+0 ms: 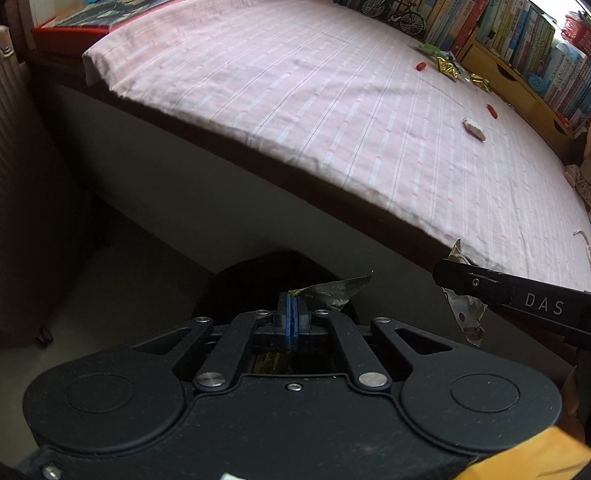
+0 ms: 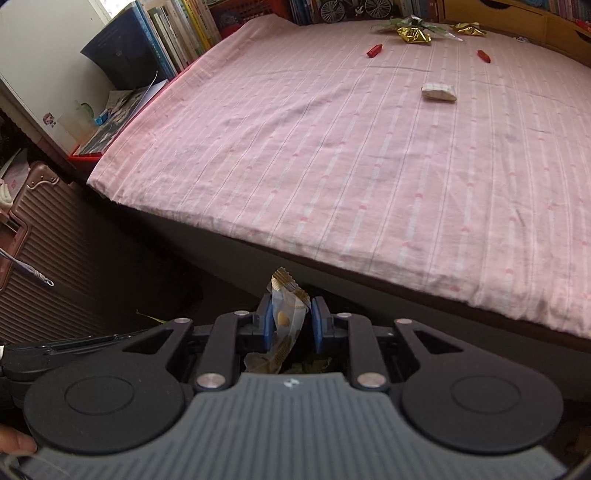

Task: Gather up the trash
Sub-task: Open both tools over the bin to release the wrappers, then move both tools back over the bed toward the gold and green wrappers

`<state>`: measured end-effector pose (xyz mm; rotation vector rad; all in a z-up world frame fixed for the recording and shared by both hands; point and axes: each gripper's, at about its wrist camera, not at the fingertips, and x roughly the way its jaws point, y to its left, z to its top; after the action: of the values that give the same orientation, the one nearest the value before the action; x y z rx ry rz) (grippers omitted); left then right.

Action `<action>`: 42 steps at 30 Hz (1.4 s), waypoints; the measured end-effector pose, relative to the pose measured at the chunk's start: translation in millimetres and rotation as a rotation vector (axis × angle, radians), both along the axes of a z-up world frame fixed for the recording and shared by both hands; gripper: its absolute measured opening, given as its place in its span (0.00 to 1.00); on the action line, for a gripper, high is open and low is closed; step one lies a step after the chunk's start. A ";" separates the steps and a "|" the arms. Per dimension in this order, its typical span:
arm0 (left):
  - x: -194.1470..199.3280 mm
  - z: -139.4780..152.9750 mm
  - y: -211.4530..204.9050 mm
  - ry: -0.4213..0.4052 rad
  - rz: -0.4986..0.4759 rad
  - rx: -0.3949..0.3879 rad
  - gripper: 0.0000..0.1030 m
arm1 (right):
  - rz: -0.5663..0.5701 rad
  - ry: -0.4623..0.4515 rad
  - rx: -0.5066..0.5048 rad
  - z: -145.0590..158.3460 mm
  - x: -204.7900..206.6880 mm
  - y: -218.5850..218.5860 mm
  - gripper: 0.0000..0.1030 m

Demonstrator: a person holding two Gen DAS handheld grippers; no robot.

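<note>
**Both grippers carried wrappers off the bed**

Left gripper (image 1: pixel 294 308) was pinched fully closed on a green-silver wrapper (image 1: pixel 334 291) above a dark bin (image 1: pixel 258 273) by the near bed edge. Right gripper (image 2: pixel 293 321), jaws narrowly apart, clamped a clear gold-edged wrapper (image 2: pixel 286 314). On the far pink sheet (image 2: pixel 332 166) lay gold wrappers (image 2: pixel 413 35), two red pieces (image 2: pixel 375 50) and a white packet (image 2: pixel 439 91).

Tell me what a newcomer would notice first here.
A pink striped bed fills both views, with wrappers and red bits scattered near its far edge. Up close, each claw is shut on trash: the left claw on a foil scrap, the right claw on a snack wrapper.
</note>
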<state>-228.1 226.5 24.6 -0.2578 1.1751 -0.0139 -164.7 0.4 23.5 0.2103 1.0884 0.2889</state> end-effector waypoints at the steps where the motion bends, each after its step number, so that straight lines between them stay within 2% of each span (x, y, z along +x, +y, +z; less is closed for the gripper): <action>1: -0.7 -5.7 1.6 0.009 0.004 0.003 0.02 | 0.005 0.008 -0.001 -3.5 0.8 3.3 0.25; 9: -2.3 -40.2 11.4 0.070 0.035 -0.002 0.06 | 0.008 0.092 0.004 -34.0 7.9 20.0 0.27; 12: -1.0 -45.9 12.6 0.080 0.042 -0.008 0.12 | 0.003 0.110 0.006 -39.5 11.0 22.4 0.32; 14: -0.3 -47.9 12.6 0.085 0.041 -0.010 0.14 | 0.006 0.112 0.009 -40.8 12.6 23.6 0.40; 16: 0.5 -49.5 13.4 0.088 0.040 -0.013 0.19 | 0.004 0.117 0.012 -41.6 13.9 23.8 0.54; 17: 0.8 -49.6 13.5 0.088 0.040 -0.014 0.25 | 0.002 0.118 0.013 -41.9 14.4 24.5 0.56; 20: 1.9 -46.7 12.2 0.082 0.043 -0.007 0.36 | -0.001 0.120 0.010 -41.9 16.2 25.9 0.56; 24: 1.3 -41.8 14.5 0.064 0.040 0.012 0.44 | -0.004 0.113 0.014 -38.3 18.2 24.8 0.57; 32: 8.4 -15.8 13.1 0.002 0.025 0.045 0.53 | -0.038 0.069 0.025 -19.6 23.1 16.0 0.59; 39: 31.3 25.4 -2.8 -0.089 -0.011 0.044 0.56 | -0.069 -0.053 0.009 26.1 30.8 -3.2 0.62; 42: 46.4 52.5 -17.2 -0.162 -0.043 0.050 0.69 | -0.099 -0.129 0.000 53.5 39.2 -20.7 0.65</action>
<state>-181.6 209.4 77.1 -0.1838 1.0184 -0.0429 -125.5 -20.3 77.0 0.2414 0.9478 0.2112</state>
